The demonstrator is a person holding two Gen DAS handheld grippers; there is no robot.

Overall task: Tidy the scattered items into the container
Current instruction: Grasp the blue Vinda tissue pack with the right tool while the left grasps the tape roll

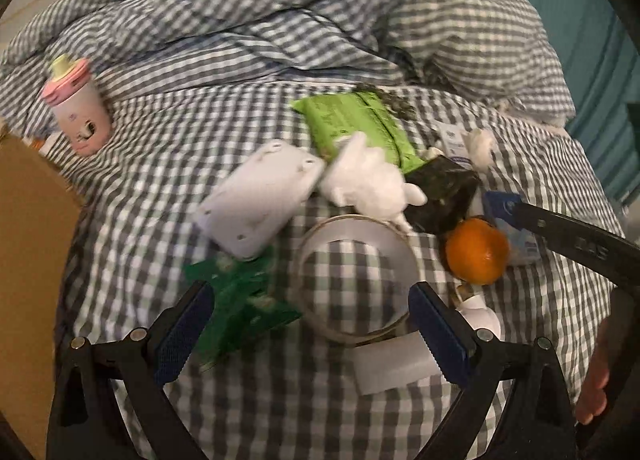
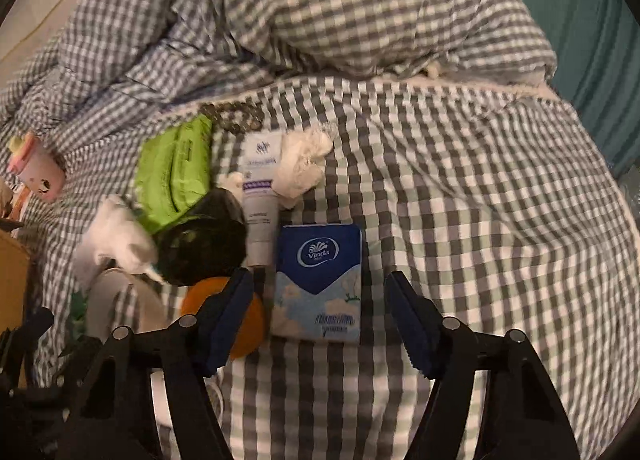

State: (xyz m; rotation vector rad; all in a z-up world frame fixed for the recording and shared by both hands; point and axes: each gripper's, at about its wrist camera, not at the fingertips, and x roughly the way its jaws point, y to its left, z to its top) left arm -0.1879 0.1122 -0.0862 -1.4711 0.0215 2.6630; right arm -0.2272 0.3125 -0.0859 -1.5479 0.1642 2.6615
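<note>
Items lie scattered on a checked bedsheet (image 1: 160,164). My left gripper (image 1: 312,332) is open above a roll of clear tape (image 1: 354,280), with a green packet (image 1: 240,304) by its left finger. A white device (image 1: 260,196), a white plush toy (image 1: 368,180), a lime wipes pack (image 1: 360,124), a dark packet (image 1: 444,192) and an orange (image 1: 476,252) lie beyond. My right gripper (image 2: 320,324) is open, its fingers on either side of a blue Vinda tissue pack (image 2: 318,284). A white tube (image 2: 260,200) and crumpled tissue (image 2: 300,164) lie behind the pack.
A pink toy cup (image 1: 76,108) leans at the far left by a brown cardboard box (image 1: 28,260). A rumpled checked duvet (image 2: 320,12) fills the back. A white block (image 1: 396,364) lies by my left gripper's right finger. The right gripper's finger (image 1: 576,244) shows in the left wrist view.
</note>
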